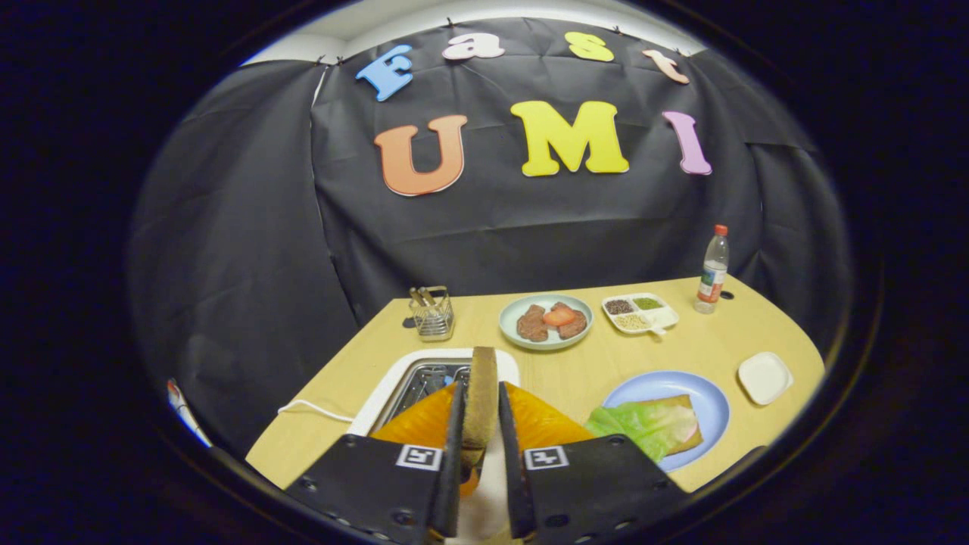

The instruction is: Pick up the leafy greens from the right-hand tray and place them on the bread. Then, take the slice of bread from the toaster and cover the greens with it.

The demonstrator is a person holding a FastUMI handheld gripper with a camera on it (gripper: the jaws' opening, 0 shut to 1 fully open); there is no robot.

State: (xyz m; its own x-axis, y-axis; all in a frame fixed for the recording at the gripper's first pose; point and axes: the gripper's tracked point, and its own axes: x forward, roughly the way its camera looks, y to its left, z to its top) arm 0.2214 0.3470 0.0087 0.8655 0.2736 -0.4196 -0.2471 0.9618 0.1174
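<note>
I hold the bread slice (480, 393) clamped upright in my gripper (480, 435), above the toaster (394, 382). Bare table (564, 371) lies open between toaster and blue plate (711, 405). Beyond, a meat plate (511, 322), utensil rack (433, 314), sectioned tray (670, 318) and bottle (714, 269) crowd the far edge.

My gripper (480, 424) is clamped on a slice of bread (481, 393), held on edge between both fingers above the white toaster (401, 378). To the right, the blue plate (708, 397) carries bread (685, 431) topped with leafy greens (643, 424) on the wooden table (575, 371).
</note>
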